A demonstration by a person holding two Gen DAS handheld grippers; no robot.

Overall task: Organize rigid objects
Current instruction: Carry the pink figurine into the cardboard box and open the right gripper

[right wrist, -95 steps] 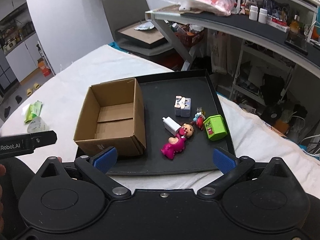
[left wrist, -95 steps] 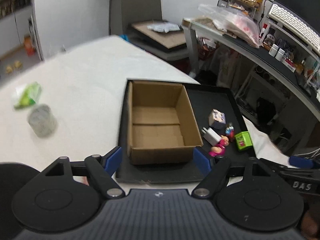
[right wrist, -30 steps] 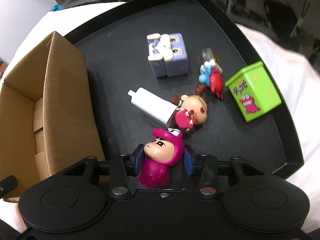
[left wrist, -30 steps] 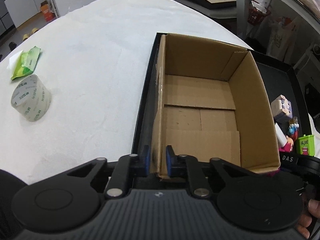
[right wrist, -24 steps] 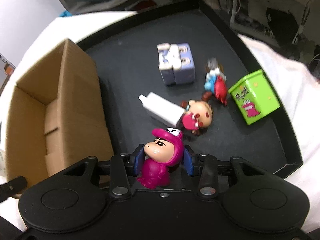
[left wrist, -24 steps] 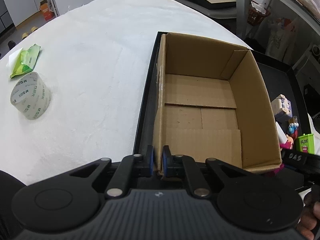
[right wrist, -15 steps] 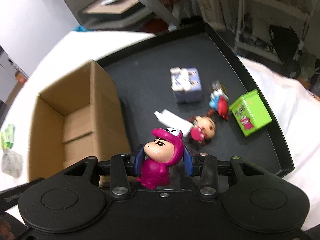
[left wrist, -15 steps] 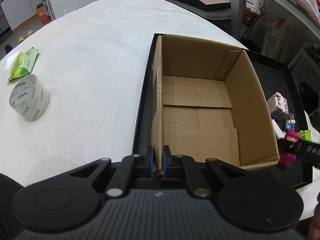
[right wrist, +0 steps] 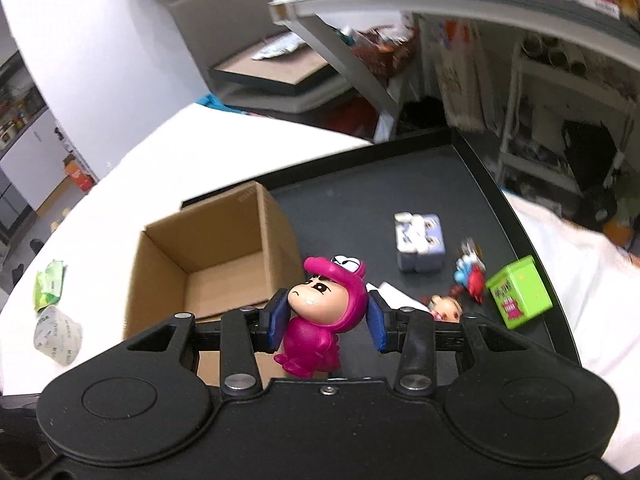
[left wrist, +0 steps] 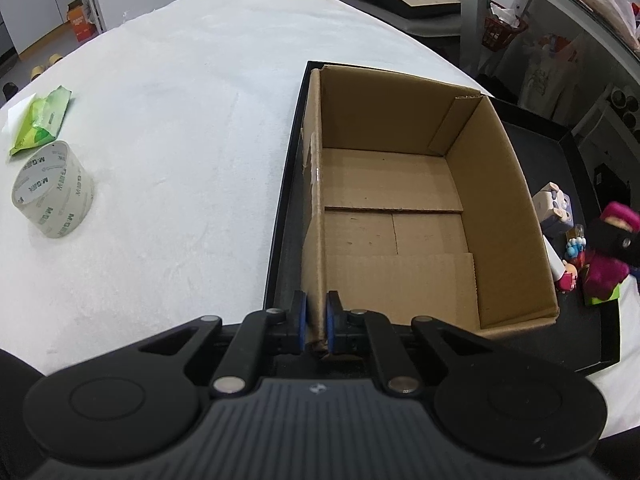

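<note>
At ten o'clock from our right gripper (right wrist: 327, 320), jaws clenched on the pink figurine (right wrist: 320, 320), sat the cardboard box (right wrist: 208, 264), its wall pinched by our left gripper (left wrist: 316, 326).

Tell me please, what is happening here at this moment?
A person is sorting small toys into a cardboard box on a black tray. The left gripper pinches the box's near wall. The right gripper holds a pink figurine lifted above the tray. The box is empty.

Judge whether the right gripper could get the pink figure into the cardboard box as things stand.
Probably yes: the right gripper holds the pink figure lifted, and the cardboard box is open-topped and empty, with nothing between.
</note>
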